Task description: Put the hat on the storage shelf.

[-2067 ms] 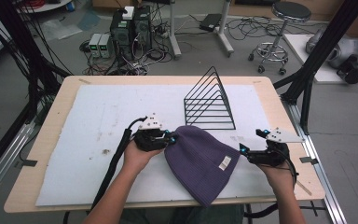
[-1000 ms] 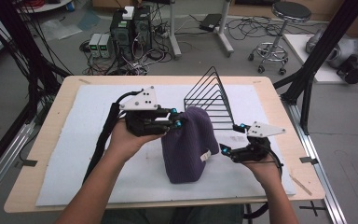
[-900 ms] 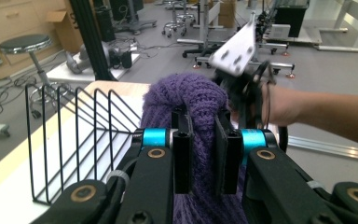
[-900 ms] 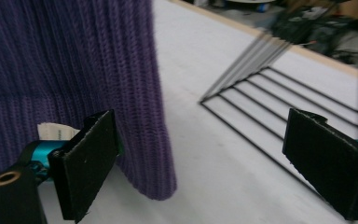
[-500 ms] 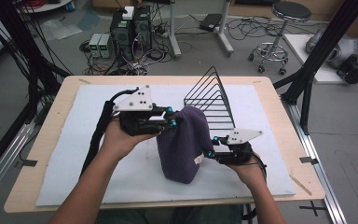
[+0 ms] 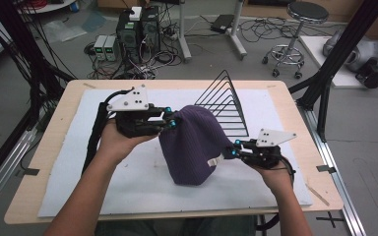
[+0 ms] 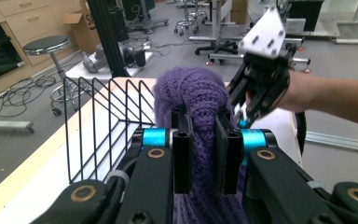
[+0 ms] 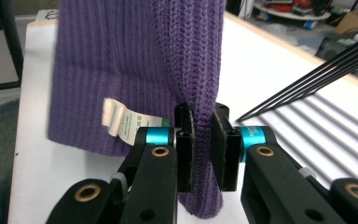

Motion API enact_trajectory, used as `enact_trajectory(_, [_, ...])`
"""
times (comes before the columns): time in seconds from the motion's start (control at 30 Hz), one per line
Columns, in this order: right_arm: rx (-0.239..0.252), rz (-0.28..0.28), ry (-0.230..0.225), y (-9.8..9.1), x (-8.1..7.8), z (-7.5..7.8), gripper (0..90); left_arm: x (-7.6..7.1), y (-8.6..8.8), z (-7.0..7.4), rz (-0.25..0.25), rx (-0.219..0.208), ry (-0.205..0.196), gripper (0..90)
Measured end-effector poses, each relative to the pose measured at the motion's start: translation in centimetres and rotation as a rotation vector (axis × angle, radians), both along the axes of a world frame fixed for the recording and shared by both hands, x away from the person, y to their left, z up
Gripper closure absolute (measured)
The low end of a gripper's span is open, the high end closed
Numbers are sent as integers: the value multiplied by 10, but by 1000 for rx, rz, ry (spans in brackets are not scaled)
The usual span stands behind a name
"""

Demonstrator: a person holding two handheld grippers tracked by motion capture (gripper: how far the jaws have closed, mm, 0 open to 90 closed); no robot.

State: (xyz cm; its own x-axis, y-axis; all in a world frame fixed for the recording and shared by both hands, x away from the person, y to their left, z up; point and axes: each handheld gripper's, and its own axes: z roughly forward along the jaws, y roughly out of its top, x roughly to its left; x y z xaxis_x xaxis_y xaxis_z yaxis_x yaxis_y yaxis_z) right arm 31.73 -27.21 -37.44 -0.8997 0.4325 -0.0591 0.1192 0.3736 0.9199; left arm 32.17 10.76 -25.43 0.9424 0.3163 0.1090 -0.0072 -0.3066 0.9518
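The purple hat (image 6: 192, 142) hung over the middle of the bench (image 6: 54, 167). The left gripper (image 6: 170, 118) pinched its top. The right gripper (image 6: 229, 153) had just closed, pinching its right edge. The wire rack (image 6: 224, 101) behind it held nothing.

Purple beanie (image 6: 194, 145) lifted off table; right hand-held gripper (image 6: 230, 153) newly clamped on its edge

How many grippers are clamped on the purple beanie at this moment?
2. The left gripper pinches the purple beanie at its upper left edge; the right gripper pinches its right edge, just above the white label. Both hold knit between their pads.
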Motion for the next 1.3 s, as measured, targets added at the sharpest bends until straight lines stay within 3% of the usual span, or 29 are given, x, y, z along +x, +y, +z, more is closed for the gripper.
enact_trajectory(0.23, [-17, -19, -84, -17, -4, 41, 816, 7, 11, 1, 23, -25, -8, 799])
enact_trajectory(0.47, [-50, -19, -118, -19, -3, 64, 816, 18, 15, 11, 43, -27, -31, 799])
enact_trajectory(0.77, [-59, -43, -152, -13, 10, 90, 814, 49, 15, 43, 63, -43, -64, 799])
enact_trajectory(0.9, [-71, -43, -154, -8, 20, 101, 813, 59, 15, 51, 74, -47, -68, 799])
enact_trajectory(1.3, [-77, -65, -156, -1, 51, 128, 813, 100, 11, 93, 108, -12, -122, 799])
